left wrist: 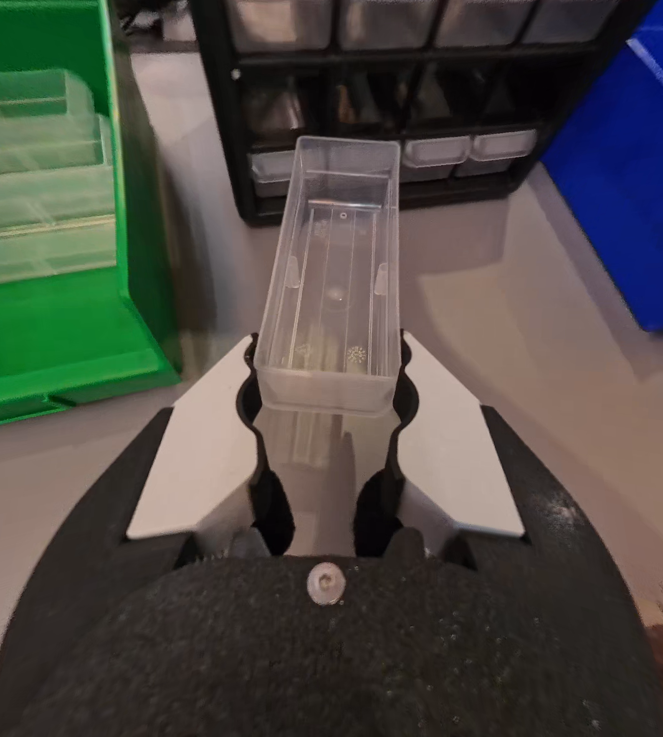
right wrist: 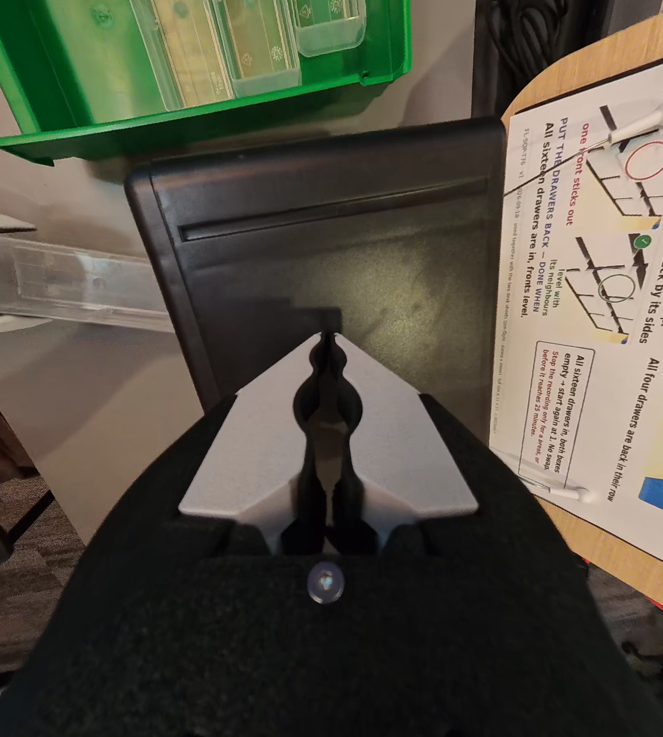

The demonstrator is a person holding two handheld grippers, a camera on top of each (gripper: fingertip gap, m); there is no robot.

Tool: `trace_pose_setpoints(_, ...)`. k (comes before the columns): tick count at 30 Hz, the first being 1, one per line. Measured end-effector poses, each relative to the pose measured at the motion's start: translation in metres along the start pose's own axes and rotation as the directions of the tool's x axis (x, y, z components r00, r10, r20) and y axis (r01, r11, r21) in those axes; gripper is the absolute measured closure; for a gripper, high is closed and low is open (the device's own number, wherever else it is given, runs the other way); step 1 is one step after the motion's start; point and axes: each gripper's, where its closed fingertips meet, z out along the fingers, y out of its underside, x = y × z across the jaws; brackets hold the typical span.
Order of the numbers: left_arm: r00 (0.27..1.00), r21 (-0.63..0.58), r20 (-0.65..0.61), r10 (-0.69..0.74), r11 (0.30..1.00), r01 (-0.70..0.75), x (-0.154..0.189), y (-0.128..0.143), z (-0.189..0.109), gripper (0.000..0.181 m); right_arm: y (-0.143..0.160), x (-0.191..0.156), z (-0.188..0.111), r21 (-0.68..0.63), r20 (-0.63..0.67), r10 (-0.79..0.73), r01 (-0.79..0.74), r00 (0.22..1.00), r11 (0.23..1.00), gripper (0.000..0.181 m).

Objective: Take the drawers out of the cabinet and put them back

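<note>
Drawer [left wrist: 331,279], pinched in my left tool [left wrist: 325,371], could jam entering the cabinet [left wrist: 381,119] at frame top; right tool [right wrist: 327,337] rests closed, empty.

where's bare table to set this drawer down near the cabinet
Free: the grey table between the cabinet, the green bin and the blue bin, right of the clear drawer held by the left claw. Crowded: the green bin already holds drawers.

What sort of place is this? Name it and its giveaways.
Probably an office-type data-collection workstation: a black small-parts drawer cabinet on a grey desk, green and blue bins, plus a printed instruction sheet.
</note>
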Motion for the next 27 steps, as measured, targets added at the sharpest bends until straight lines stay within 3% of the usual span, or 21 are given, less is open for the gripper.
trace_pose_setpoints(5,0.995,0.033,0.049,-0.086,0.996,0.084,-0.013,-0.014,0.018,0.116,0.000,0.000,0.000,-0.057,-0.032,-0.022,0.020,0.999,0.998,0.181)
trace_pose_setpoints(16,0.991,0.022,0.084,-0.101,0.995,0.099,-0.016,-0.025,0.031,0.116,0.000,0.003,0.000,-0.157,-0.076,-0.049,0.037,0.996,0.987,0.181)
trace_pose_setpoints(27,0.988,0.014,0.132,-0.085,0.996,0.084,-0.021,-0.024,0.035,0.116,0.000,0.003,0.000,-0.140,-0.082,-0.031,0.019,0.996,0.990,0.181)
